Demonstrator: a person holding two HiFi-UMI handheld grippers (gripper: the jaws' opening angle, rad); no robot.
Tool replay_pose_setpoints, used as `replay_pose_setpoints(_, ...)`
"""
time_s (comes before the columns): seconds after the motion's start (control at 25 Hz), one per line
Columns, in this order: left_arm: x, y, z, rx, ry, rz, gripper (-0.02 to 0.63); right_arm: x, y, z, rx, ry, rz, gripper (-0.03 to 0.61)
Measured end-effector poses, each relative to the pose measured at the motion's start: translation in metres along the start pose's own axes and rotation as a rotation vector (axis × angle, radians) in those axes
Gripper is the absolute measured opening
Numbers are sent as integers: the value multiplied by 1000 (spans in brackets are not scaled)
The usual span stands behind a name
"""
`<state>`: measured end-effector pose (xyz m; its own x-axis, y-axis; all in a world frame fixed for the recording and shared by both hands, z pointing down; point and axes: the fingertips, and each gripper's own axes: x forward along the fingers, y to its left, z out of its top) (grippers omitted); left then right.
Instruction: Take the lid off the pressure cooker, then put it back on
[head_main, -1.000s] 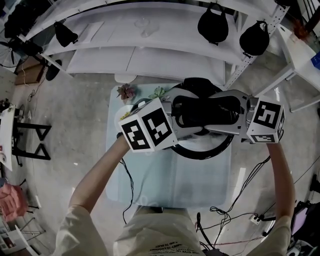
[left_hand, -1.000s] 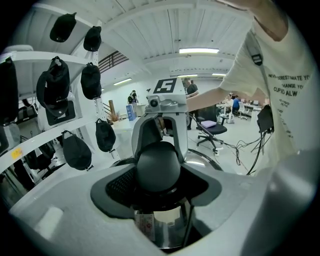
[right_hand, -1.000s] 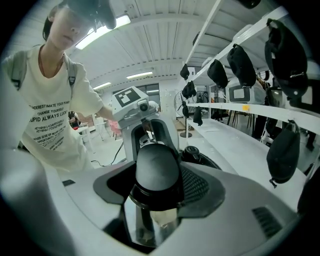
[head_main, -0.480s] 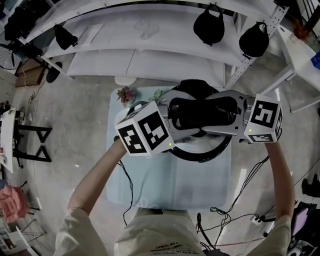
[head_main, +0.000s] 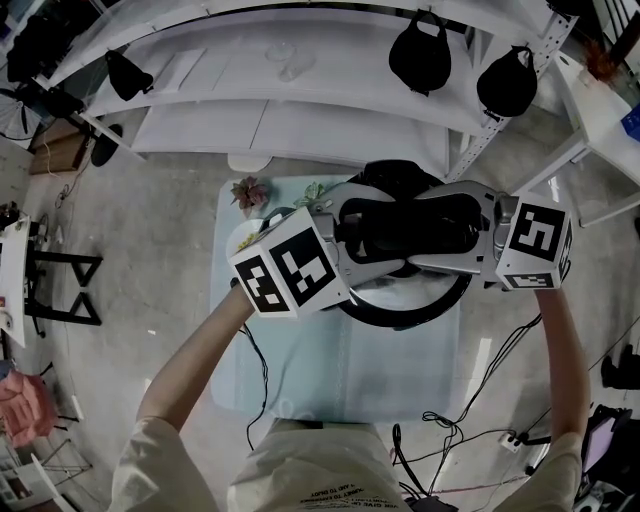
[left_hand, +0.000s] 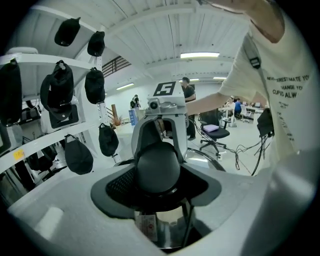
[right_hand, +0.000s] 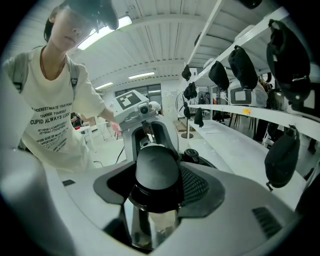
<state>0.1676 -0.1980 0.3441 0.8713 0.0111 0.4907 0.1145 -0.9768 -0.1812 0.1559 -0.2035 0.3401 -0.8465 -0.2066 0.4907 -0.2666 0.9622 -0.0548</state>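
I get bright, even light from ceiling strips (left_hand: 200, 55) in both gripper views, with heavy fisheye bending, black corners and a soft foreground. There's glare on the steel cooker (right_hand: 145, 220). Head view is duller and greyish, with faint shadows.

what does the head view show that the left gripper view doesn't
Only the head view: the pale table, the small plants at its far edge, the pressure cooker's round outline. Only the left gripper view: the black side handle clamped in the left claw, the labelled steel wall beneath it, ceiling lights. Both: the right claw opposite and hanging black caps.
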Motion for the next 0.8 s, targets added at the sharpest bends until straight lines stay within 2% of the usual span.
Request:
replay_pose_setpoints(0.56,-16,-8,14,39,24,7,281,-3,13,19,-24,-8,-13,275)
replay_pose_setpoints(0.8,-48,-39,14,59,38,27,281,11,51,37,-57,-7,-17,275)
